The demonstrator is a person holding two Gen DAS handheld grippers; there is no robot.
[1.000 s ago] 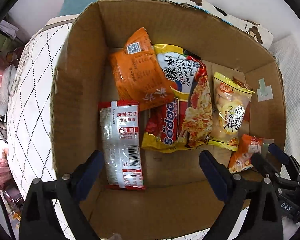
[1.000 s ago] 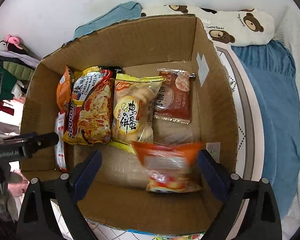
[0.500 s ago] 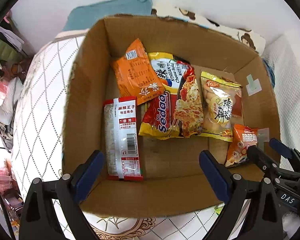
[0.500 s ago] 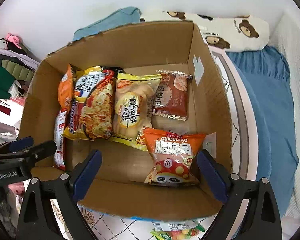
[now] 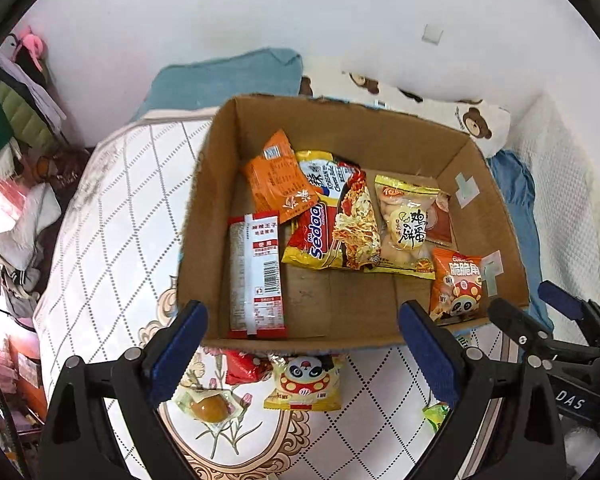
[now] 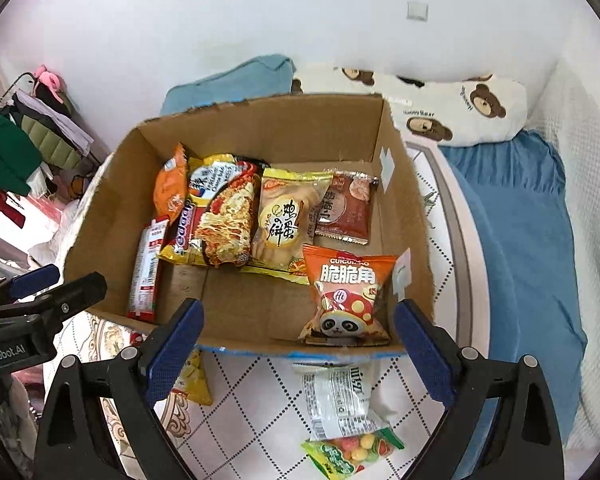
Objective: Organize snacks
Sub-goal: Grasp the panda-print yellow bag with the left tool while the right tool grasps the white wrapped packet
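We see an open brown cardboard box (image 6: 268, 136) on a quilted white mattress (image 5: 112, 216) of a bed, and we place everything against that box.

Inside it, along the left wall, lies a long red-and-silver snack packet (image 5: 256, 276). Toward the far left corner rests an orange foil sachet (image 5: 280, 178), partly over a yellow-and-red instant noodle pack (image 6: 220, 220). Just right of the noodles lies a clear yellow-edged bag of pale biscuits (image 6: 286, 220), and beyond that, nearer the right wall, a dark red flat biscuit packet (image 6: 346, 212). In the near right corner stands an orange puffed snack bag with a panda (image 6: 348, 296), leaning at the front wall.

Outside the box, just before its front wall, we find a yellow panda snack bag (image 5: 304, 380), a red wrapper (image 5: 244, 364), a clear packet with a brown egg (image 5: 208, 404), and a white-and-green candy bag (image 6: 344, 420).

Our left claw (image 5: 300, 360) hovers before the box's front wall, its blue-padded jaws spread wide, holding nothing. Our right claw (image 6: 298, 354) hangs likewise at the front wall, jaws wide apart and empty.
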